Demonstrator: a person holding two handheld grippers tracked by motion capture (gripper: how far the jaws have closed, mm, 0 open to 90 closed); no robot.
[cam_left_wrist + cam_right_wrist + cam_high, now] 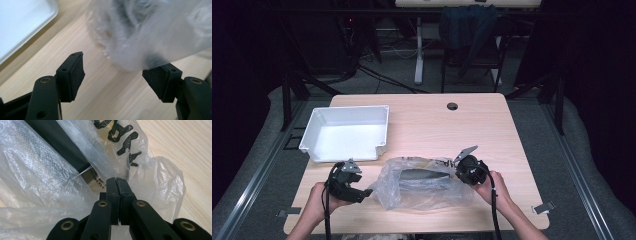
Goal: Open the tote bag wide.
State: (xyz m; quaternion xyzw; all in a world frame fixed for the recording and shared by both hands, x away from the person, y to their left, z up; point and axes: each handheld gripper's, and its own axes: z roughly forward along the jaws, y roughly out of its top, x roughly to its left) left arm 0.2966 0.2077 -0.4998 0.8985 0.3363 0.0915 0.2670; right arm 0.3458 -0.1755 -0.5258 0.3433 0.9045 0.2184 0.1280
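I am pinching the crinkled clear plastic bag (pixel 75 182) with my right hand-held gripper (pixel 117 181) on the light wooden surface (pixel 427 125). My left hand-held gripper (pixel 113 75) is standing apart, holding nothing, just beside the bag. I should be keeping this pinch firm while re-gripping the other edge.

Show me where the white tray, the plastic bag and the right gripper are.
white tray (pixel 379 111): high view, far rim.
plastic bag (pixel 388 186): high view, crumpled left end.
right gripper (pixel 116 185): right gripper view, the closed jaw tips pinching the bag's film.
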